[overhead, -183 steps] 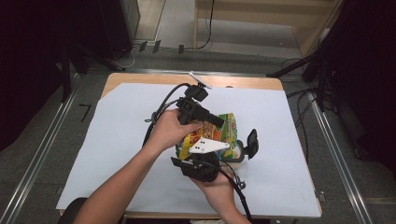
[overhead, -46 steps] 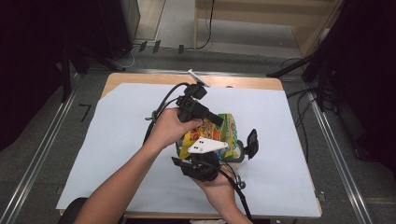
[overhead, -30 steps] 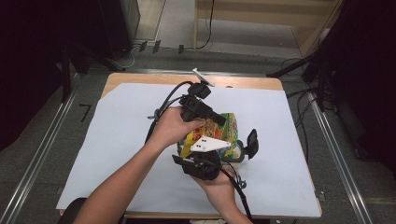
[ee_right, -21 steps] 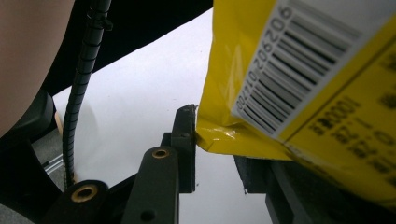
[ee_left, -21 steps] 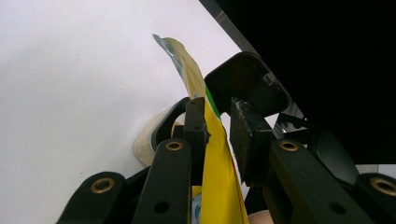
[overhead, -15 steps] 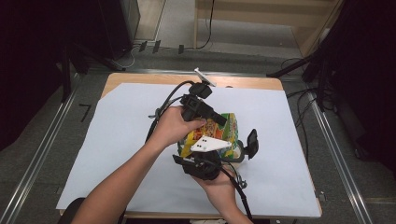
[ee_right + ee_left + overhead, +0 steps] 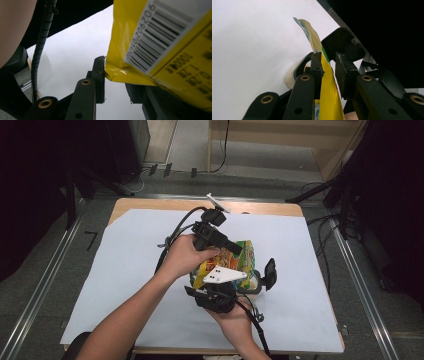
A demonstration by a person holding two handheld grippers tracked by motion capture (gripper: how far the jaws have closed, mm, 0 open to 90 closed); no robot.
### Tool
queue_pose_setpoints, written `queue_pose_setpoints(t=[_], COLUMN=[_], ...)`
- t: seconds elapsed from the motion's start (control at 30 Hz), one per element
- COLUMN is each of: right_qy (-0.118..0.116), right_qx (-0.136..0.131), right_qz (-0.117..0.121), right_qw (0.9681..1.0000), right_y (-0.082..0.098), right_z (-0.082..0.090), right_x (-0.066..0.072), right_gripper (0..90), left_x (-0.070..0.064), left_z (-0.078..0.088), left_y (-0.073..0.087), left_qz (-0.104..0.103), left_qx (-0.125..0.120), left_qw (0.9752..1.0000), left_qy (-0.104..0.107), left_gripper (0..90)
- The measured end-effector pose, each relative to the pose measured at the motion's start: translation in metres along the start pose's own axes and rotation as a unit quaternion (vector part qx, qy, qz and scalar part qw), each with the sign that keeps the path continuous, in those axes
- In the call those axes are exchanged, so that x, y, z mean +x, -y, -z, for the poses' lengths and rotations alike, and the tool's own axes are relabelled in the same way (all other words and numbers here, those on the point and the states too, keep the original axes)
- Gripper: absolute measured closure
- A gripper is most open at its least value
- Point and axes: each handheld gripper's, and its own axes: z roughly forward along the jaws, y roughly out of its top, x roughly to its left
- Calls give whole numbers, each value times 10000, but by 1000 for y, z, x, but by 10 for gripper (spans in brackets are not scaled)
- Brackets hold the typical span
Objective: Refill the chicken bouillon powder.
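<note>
Yellow snack bag (image 7: 175,45), barcode 90220201728, edge between both tools (image 7: 328,67) (image 7: 115,72), jaws narrowed, grip unclear

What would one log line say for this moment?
left hand-held gripper: clamps snack bag | right hand-held gripper: clamps snack bag | table: white cover

The yellow snack bag (image 7: 235,262) is sitting between the left gripper (image 7: 235,249) and the right gripper (image 7: 225,285), blocking the way from one to the other. A black clip (image 7: 269,273) is standing just right of the right gripper. White paper (image 7: 120,270) is lying open left of both.
</note>
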Motion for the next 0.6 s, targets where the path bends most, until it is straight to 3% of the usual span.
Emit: queue_pose_setpoints(t=[0.27,0.43,0.6], right_qy=[-1,-42,-151], right_qx=[48,83,92], right_qz=[174,295,246], right_qw=[9998,9995,9995], right_y=[4,8,11], right_z=[-6,-10,-14], right_x=[5,9,9], right_gripper=[698,672,660], left_x=[5,8,8], left_z=[4,7,8], left_y=[11,18,23], left_qz=[-3,-73,-96], left_qx=[-74,1,58], left_qw=[9999,10000,9999], left_qy=[72,40,22], left_gripper=[768,781,791])
